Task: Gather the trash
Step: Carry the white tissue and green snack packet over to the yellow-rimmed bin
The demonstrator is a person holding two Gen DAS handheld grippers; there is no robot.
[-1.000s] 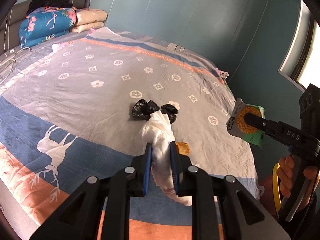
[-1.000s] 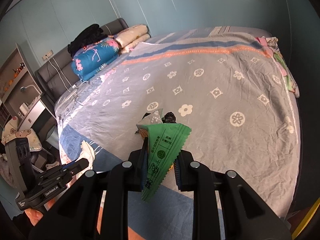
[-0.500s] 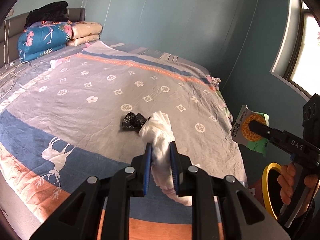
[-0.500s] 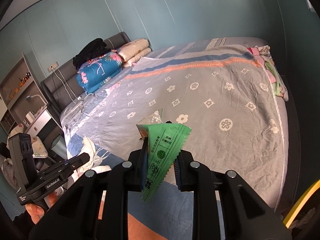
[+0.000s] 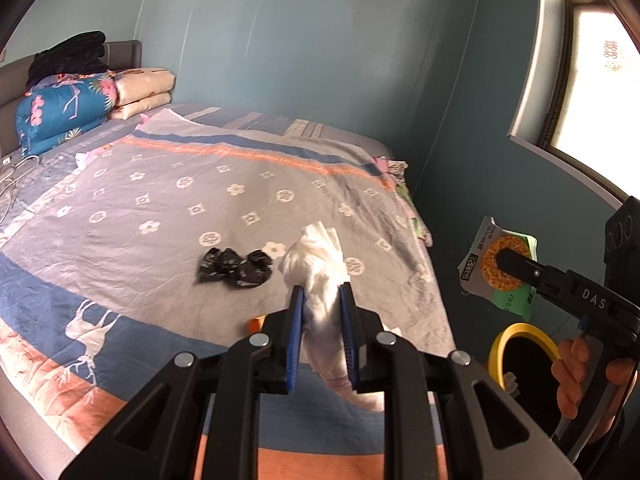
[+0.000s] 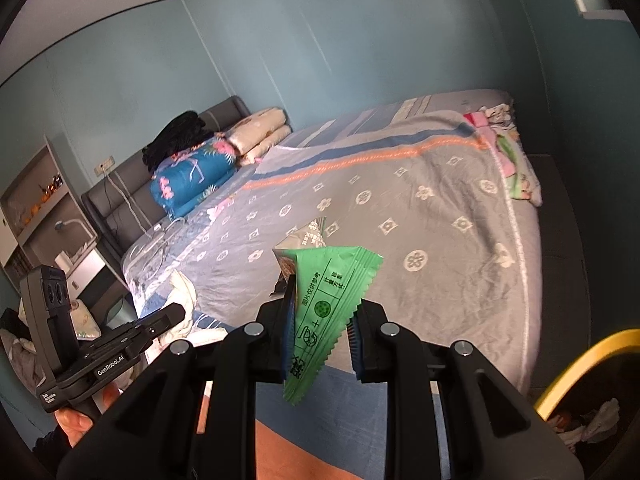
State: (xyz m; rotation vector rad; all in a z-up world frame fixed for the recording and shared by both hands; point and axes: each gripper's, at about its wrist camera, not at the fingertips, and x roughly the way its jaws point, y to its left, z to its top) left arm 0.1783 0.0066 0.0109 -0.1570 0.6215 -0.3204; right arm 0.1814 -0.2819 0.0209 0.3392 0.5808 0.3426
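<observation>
Left tool [image 5: 322, 300] grips tissue [image 5: 320, 268]; right tool [image 6: 322, 308] wrapper [image 6: 332, 292]

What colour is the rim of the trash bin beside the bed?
Yellow; the bin rim shows best in the left wrist view.

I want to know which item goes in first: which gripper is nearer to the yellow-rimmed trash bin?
Right. The right gripper, holding the snack wrappers, hangs just above the trash bin; the left gripper, holding white tissue, is over the bed.
</observation>
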